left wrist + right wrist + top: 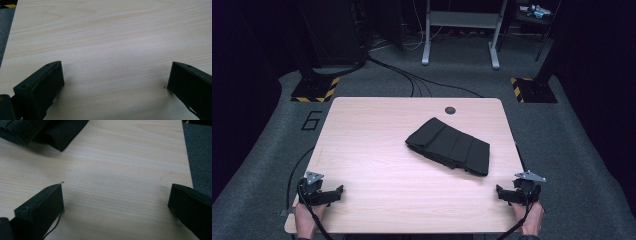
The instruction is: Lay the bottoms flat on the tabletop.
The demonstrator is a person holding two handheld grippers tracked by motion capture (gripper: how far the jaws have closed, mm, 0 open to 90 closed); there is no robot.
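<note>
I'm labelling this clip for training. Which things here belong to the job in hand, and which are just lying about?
In the job:
- folded black cloth on the light wooden table
- left gripper, open
- right gripper, open

Lying about:
- grey metal desk frame on the floor behind
- yellow-and-black striped stand bases
- black floor cables

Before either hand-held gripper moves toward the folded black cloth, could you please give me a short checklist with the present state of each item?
1. Left hand-held gripper open with nothing between its jaws: ok.
2. Right hand-held gripper open with nothing between its jaws: ok.
3. Folded black cloth lies flat on the table, fully within its edges: ok.
4. Tabletop between both grippers and the cloth free of other things: ok.
5. Cloth untouched, apart from both grippers: ok.
6. Which layer or edge of the cloth is loose enough to pinch: cannot tell.
</note>
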